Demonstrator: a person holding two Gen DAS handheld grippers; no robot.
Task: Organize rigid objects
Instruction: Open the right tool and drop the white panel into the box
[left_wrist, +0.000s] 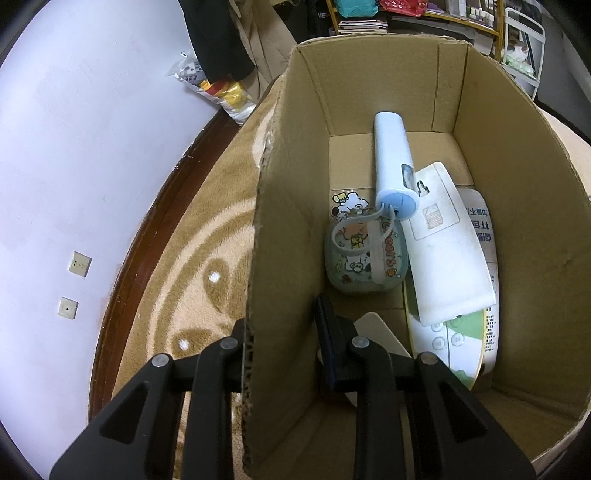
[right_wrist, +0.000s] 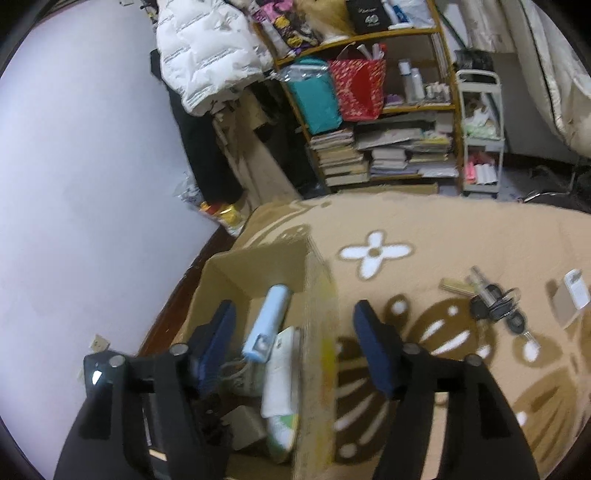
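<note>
— How are the tongs placed relative to the cardboard box (left_wrist: 517, 258)?

— The left tongs (left_wrist: 284, 343) are seen straddling the box's left wall; whether the wall is actually pinched cannot be told. The right tongs (right_wrist: 295, 328) are spread wide above the box's right wall, one finger over the inside, one over the rug; nothing is held.

— And the surroundings?

— The box is set on a tan patterned rug (right_wrist: 443, 229), near a pale wall (left_wrist: 74, 147). To the right of the box, well apart, a bunch of keys (right_wrist: 495, 302) is laid on the rug. Beyond the box, a shelf of books and bags (right_wrist: 369, 122) is seen.

— What is found inside the box?

— A pale blue cylinder (left_wrist: 391, 162) is leaned over the other things, its long axis running from the near side to the far wall, its strap end nearest. Beside it on the right a white flat device (left_wrist: 447, 258) is tilted over a printed white package (left_wrist: 480, 332); on its left a cartoon-printed case (left_wrist: 365, 258) is lying on the bottom.
</note>
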